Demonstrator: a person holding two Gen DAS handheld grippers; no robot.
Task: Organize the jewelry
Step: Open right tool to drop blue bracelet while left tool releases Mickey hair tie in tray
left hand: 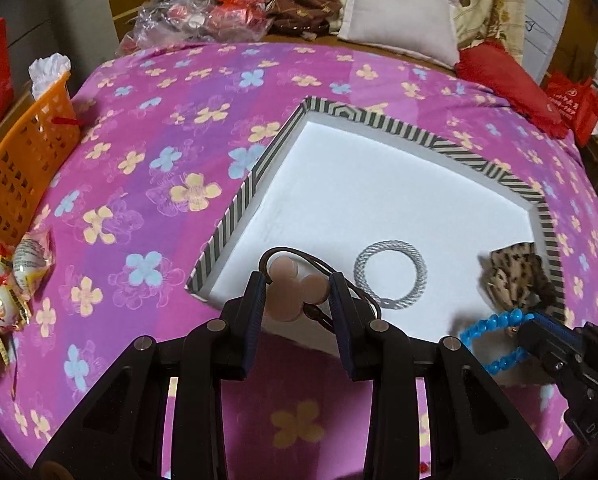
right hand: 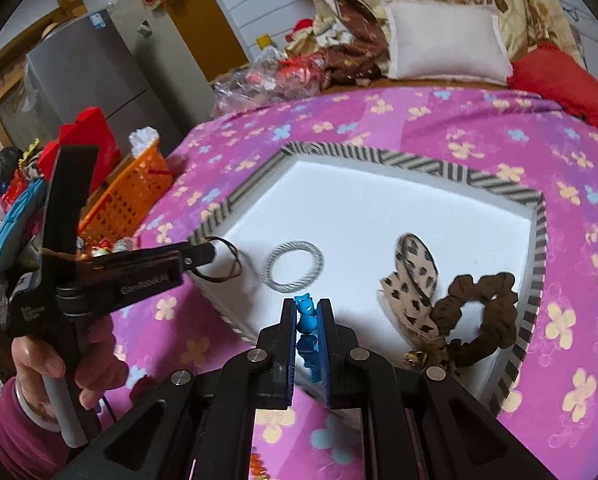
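Pinching a pink hair tie (left hand: pixel 297 292) shaped like three joined discs, the left tongs (left hand: pixel 297 294) hold it at the near edge of the tray (left hand: pixel 227 216), its thin brown cord looping out past both fingers. The right tongs (right hand: pixel 307 316) are pressed together on a bright blue bead bracelet (right hand: pixel 305 316), the chunky beads squeezed between the pads; seen from the left side, the bracelet (left hand: pixel 495 340) hangs in a loop over the tray's near right corner.

The tray is shallow, white inside, with a black-and-cream striped rim, and lies on a pink bedspread (left hand: pixel 139 184) printed with flowers. On its white floor sit a grey twisted rope ring (left hand: pixel 391 276), a leopard-print bow (right hand: pixel 415 280) and a brown scrunchie (right hand: pixel 479 316), the last two touching.

An orange basket (left hand: pixel 23 176) stands at the bed's left edge, with wrapped sweets (left hand: pixel 11 280) near it. A white pillow (left hand: pixel 399 28) and red cushion (left hand: pixel 507 84) lie beyond.

A hand (right hand: pixel 59 364) in a magenta sleeve grips the left handle. The scrunchie is out of the left camera's view.
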